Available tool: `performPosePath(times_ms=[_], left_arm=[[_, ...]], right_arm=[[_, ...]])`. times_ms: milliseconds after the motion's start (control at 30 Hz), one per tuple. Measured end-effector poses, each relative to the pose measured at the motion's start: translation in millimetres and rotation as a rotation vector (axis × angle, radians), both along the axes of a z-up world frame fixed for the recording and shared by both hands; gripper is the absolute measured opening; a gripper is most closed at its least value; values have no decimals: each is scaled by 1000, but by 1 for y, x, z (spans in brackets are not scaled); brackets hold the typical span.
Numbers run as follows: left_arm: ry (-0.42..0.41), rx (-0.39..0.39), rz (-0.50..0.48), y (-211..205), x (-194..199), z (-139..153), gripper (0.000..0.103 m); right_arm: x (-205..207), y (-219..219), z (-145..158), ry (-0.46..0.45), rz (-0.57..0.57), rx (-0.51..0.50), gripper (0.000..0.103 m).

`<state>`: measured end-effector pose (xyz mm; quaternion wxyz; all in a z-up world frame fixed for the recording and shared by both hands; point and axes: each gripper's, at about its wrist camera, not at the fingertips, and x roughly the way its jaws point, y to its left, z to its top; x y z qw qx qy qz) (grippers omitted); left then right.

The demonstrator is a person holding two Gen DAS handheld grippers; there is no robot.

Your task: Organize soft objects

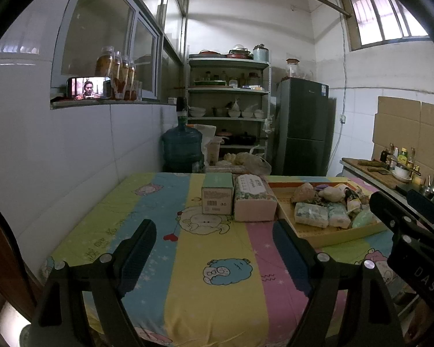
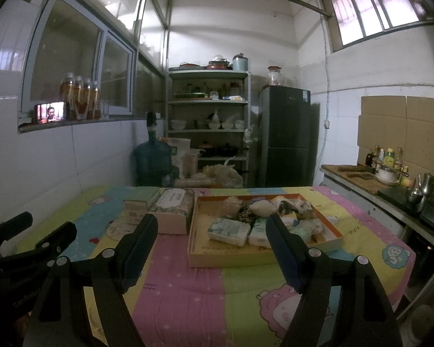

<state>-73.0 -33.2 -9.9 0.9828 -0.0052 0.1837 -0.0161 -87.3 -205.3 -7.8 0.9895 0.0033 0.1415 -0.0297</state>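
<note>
On striped cloth (image 2: 188, 295): two boxes (image 1: 217, 193), one tray (image 2: 231, 256).

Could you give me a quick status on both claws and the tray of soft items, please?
Left claw and right claw open, empty, above the cloth. Soft items piled in tray, untouched. Two boxes stand left of tray; nothing blocking.

You have two boxes (image 1: 217, 193) side by side, one tray (image 2: 263, 256) of soft packs, four jars (image 2: 79, 98) and one water jug (image 1: 182, 147).
</note>
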Motion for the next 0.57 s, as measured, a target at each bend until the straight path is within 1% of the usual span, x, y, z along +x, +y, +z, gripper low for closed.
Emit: performPosePath(times_ms=[267, 400, 567], left_arm=[[4, -1, -5, 0, -1, -2, 83], [5, -18, -19, 1, -2, -5, 83], [-9, -32, -13, 5, -2, -4, 83]], right_arm=[[0, 1, -2, 1, 5, -1, 78], [-1, 1, -4, 5, 10, -1, 78], [-1, 1, -6, 7, 15, 2, 78]])
